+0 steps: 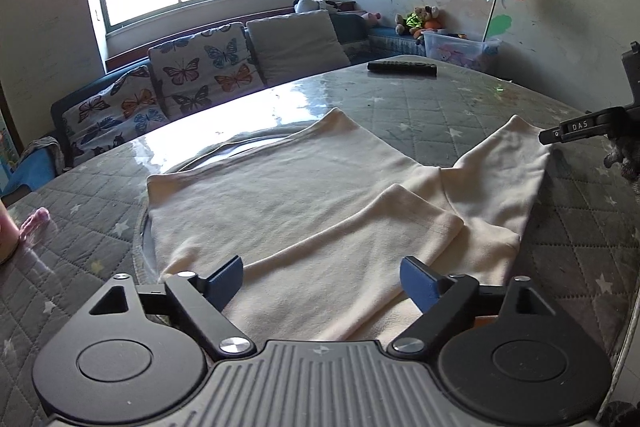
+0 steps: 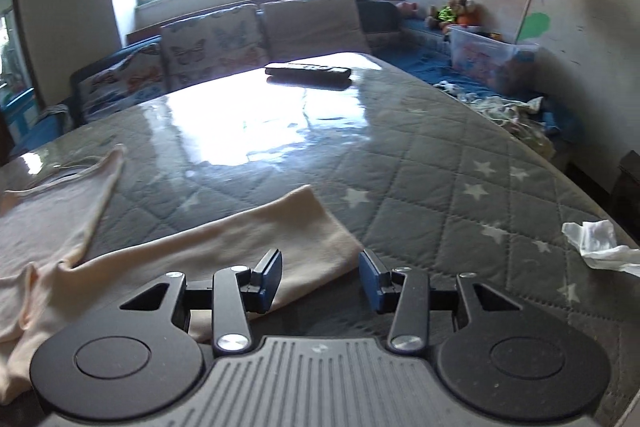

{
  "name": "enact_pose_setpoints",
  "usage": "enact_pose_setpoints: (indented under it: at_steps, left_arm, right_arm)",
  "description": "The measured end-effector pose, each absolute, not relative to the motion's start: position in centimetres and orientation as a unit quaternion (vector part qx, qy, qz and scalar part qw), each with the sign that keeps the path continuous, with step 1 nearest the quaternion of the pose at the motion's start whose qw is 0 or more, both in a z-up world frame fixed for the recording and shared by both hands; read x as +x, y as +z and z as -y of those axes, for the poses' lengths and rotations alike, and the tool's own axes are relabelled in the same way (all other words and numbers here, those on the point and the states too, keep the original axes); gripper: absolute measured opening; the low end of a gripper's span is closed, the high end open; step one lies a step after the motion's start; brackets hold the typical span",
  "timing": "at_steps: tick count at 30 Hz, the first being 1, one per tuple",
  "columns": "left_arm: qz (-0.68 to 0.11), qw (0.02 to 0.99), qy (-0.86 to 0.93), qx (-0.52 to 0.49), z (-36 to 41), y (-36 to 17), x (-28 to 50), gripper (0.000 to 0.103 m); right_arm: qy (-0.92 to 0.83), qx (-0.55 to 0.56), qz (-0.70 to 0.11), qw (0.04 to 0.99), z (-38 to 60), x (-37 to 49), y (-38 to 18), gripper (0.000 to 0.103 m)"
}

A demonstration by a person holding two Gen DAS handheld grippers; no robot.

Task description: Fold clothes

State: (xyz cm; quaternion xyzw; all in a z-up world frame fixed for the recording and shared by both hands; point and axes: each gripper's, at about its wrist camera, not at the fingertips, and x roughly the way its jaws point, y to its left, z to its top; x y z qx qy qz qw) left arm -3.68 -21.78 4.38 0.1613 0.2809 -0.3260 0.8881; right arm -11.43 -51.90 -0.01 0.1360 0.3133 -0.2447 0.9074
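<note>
Folding's underway on the cream shirt, flat on the quilted table, one sleeve already across. Left gripper gapes wide, empty. Right gripper, half-open and empty, lines up on the outstretched sleeve — pinch next!

A glossy surface with a grey quilted star pattern carries a cream garment spread flat, a black remote control at its far edge, and crumpled white tissue.
</note>
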Motion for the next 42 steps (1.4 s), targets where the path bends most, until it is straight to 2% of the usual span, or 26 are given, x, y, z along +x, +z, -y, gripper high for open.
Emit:
enact_pose_setpoints:
  at_steps: [4, 7, 10, 13, 23, 31, 42]
  left_arm:
    - [-0.279, 0.891, -0.322, 0.16, 21.6, 4.5, -3.9, 0.097]
    - [-0.278, 0.894, -0.315, 0.155, 21.2, 4.6, -3.9, 0.102]
    - [-0.278, 0.897, -0.308, 0.152, 20.6, 4.7, -3.9, 0.103]
    - [-0.28, 0.901, -0.297, 0.15, 20.0, 4.7, -3.7, 0.103]
    - [-0.283, 0.911, -0.271, 0.127, 17.4, 4.5, -3.5, 0.103]
    - [-0.28, 0.92, -0.256, 0.102, 14.7, 4.3, -4.0, 0.103]
    - [-0.281, 0.928, -0.235, 0.071, 11.4, 3.8, -4.6, 0.103]
  right_arm:
    - [-0.248, 0.144, -0.312, 0.906, 52.3, -11.2, -0.4, 0.043]
    - [-0.252, 0.144, -0.309, 0.905, 52.4, -11.0, -0.7, 0.038]
    - [-0.257, 0.143, -0.307, 0.905, 52.5, -11.0, -0.7, 0.01]
    - [-0.251, 0.143, -0.297, 0.91, 52.4, -11.2, -0.1, 0.005]
    - [-0.137, 0.118, -0.234, 0.955, 47.4, -10.6, 7.6, 0.004]
    - [-0.002, 0.052, -0.216, 0.975, 38.0, -7.1, 12.9, 0.004]
    - [0.139, -0.006, -0.247, 0.959, 25.7, -1.9, 12.3, 0.004]
